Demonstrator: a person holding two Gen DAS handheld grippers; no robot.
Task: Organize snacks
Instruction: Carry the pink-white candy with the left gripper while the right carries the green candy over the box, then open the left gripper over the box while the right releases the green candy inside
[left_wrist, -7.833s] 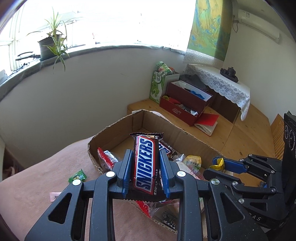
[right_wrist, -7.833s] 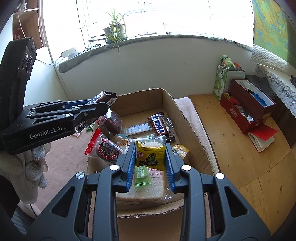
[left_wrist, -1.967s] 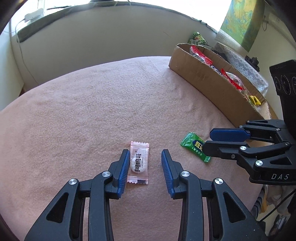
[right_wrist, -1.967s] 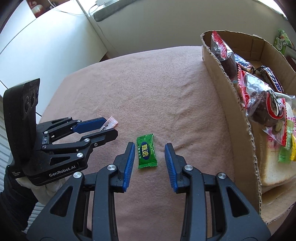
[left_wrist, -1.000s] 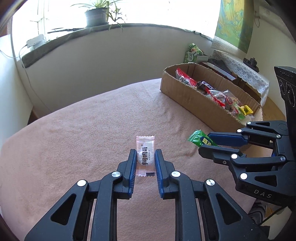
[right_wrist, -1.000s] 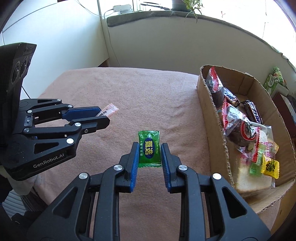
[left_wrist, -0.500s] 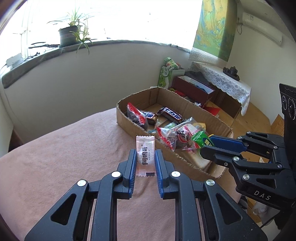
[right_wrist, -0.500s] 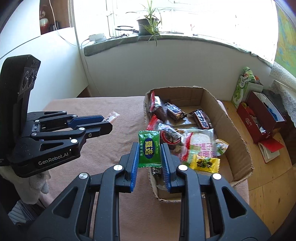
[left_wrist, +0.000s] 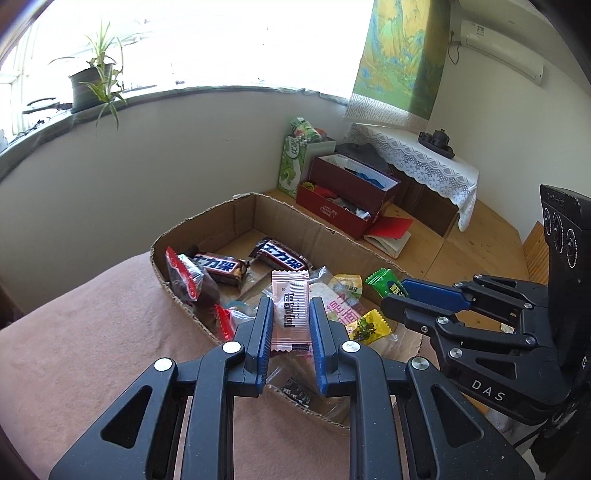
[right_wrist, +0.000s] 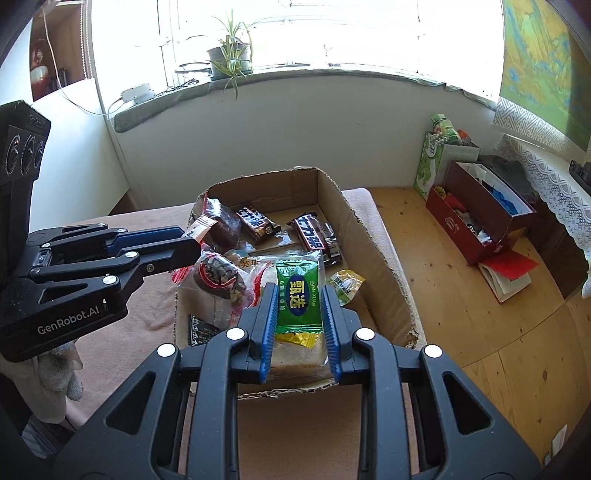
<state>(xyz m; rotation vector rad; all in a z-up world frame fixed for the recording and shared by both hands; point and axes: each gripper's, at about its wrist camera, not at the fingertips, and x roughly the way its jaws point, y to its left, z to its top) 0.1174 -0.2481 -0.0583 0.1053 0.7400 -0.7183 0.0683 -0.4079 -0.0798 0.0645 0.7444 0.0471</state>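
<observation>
My left gripper (left_wrist: 291, 308) is shut on a pink sachet (left_wrist: 290, 309), held upright over the near edge of the cardboard box (left_wrist: 236, 216). In the right wrist view my right gripper (right_wrist: 299, 295) is shut on a green candy packet (right_wrist: 298, 295), also above the box (right_wrist: 373, 236). The box holds two chocolate bars (left_wrist: 282, 259), a dark cake in a red-edged wrapper (left_wrist: 186, 282), a bread bag and small yellow packets (left_wrist: 367, 325). Each gripper shows in the other's view: the right gripper (left_wrist: 402, 293) at the right with its green packet (left_wrist: 386, 282), the left gripper (right_wrist: 192, 240) at the left with its sachet (right_wrist: 199, 226).
The box sits on a pink cloth-covered surface (left_wrist: 92, 350). On the wooden floor (right_wrist: 443, 295) beyond stand a dark red box (right_wrist: 480, 210), a green bag (right_wrist: 436, 162) and a lace-draped table (left_wrist: 417, 158). A plant (right_wrist: 229, 55) stands on the windowsill.
Both grippers closed on their packets on the cloth, lifted them and carried them across to the box, which now lies directly under them.
</observation>
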